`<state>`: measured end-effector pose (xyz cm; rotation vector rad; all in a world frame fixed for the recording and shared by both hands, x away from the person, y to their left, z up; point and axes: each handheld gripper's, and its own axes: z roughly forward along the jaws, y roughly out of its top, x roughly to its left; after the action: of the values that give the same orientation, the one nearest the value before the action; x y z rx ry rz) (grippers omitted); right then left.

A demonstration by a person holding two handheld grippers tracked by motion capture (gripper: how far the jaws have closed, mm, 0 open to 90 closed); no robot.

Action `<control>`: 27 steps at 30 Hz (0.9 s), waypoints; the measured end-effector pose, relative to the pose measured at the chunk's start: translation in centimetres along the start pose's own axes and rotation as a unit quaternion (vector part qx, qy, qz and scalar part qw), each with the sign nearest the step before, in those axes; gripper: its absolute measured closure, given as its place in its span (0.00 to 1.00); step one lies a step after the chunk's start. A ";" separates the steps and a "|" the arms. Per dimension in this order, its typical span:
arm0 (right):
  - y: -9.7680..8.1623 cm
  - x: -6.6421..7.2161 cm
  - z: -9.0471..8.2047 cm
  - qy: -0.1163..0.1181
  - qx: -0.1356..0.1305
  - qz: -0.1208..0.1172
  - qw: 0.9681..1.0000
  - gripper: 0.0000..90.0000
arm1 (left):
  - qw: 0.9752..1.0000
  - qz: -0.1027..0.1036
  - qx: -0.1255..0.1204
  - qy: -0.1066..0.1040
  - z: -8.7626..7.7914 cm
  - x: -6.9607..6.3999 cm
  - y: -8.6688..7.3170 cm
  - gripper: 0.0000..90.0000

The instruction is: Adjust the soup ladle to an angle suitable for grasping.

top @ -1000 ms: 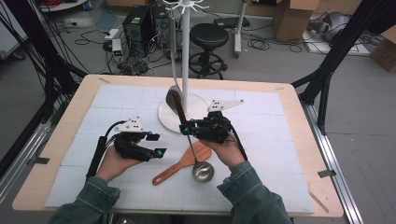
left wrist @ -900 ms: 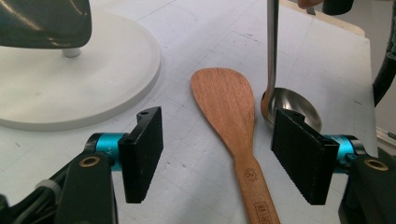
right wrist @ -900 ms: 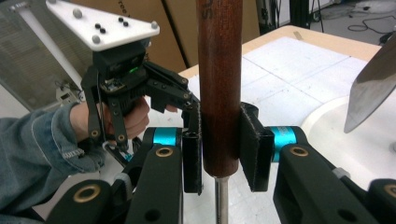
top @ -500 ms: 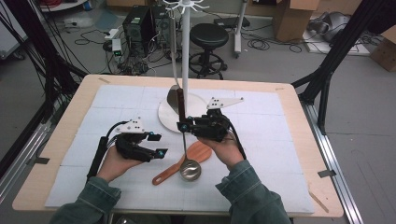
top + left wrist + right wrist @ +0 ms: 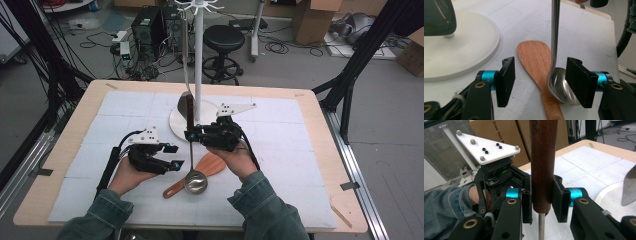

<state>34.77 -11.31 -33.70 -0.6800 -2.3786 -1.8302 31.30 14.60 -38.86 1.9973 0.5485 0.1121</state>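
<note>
Between the pads of the right gripper (image 5: 541, 205) stood the dark wooden handle (image 5: 543, 165) of a ladle (image 5: 195, 181), clamped squarely on both sides and held upright. Below that grip the wood gave way to a thin steel shaft (image 5: 555, 35), which ran straight down to the polished bowl, hanging just above or resting on the blade of a wooden spatula (image 5: 209, 166) that lay flat on the white mat (image 5: 300, 165); contact could not be told.

The left gripper (image 5: 540, 81) held nothing: its jaws had just been closing, yet they stood apart, with the ladle's bowl near the right-hand pad and the spatula blade passing under the gap.

Judged by its build, the ladle would be stiff and moderately light, but bottom-heavy, since the steel bowl sat far from the grip. Held high on the handle it would tend to swing like a pendulum, so the wooden section looked the best place to hold: round, matte and thick enough for the pads to bite. The shaft seemed too slim and smooth, and the curved, glossy bowl would likely slip out of flat pads.

Farther off, the white round base (image 5: 176, 122) of a utensil stand (image 5: 198, 50) rose behind both hands, with another dark utensil (image 5: 186, 106) hanging beside its pole.
</note>
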 end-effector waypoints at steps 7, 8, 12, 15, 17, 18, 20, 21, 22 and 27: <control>0.3 0.3 0.4 0.005 -0.003 -0.005 1.000 0.81 | 1.000 0.004 -0.005 -0.008 0.0 -0.1 0.1 0.54; 0.3 0.4 0.5 0.006 -0.003 -0.005 1.000 0.81 | 1.000 0.007 -0.004 -0.011 0.1 -0.1 0.1 0.55; 0.5 0.7 0.7 0.008 -0.004 -0.009 1.000 0.81 | 1.000 0.009 -0.003 -0.013 0.2 -0.2 0.1 0.57; 0.6 0.8 1.0 0.009 -0.004 -0.009 1.000 0.81 | 1.000 0.012 -0.003 -0.017 0.2 -0.3 0.2 0.59; 0.6 0.9 1.1 0.010 -0.004 -0.013 1.000 0.81 | 1.000 0.014 -0.006 -0.021 0.2 -0.3 0.2 0.62; 0.6 0.9 1.2 0.010 -0.004 -0.014 1.000 0.81 | 1.000 0.016 -0.006 -0.021 0.2 -0.4 0.2 0.63; 0.6 1.0 1.3 0.011 -0.004 -0.014 1.000 0.81 | 1.000 0.018 -0.008 -0.021 0.2 -0.4 0.2 0.65; 0.6 1.0 1.4 0.011 -0.004 -0.012 1.000 0.81 | 1.000 0.018 -0.008 -0.021 0.2 -0.5 0.2 0.67; 0.6 1.0 1.5 0.012 -0.004 -0.015 1.000 0.81 | 1.000 0.019 -0.008 -0.019 0.2 -0.5 0.2 0.68; 0.6 1.2 1.8 0.016 -0.005 -0.015 1.000 0.81 | 1.000 0.020 -0.015 -0.016 0.1 -0.4 0.3 0.76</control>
<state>34.32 -9.13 -33.30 -0.6160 -2.3740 -1.8505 31.05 14.20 -38.61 1.9776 0.4842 0.1121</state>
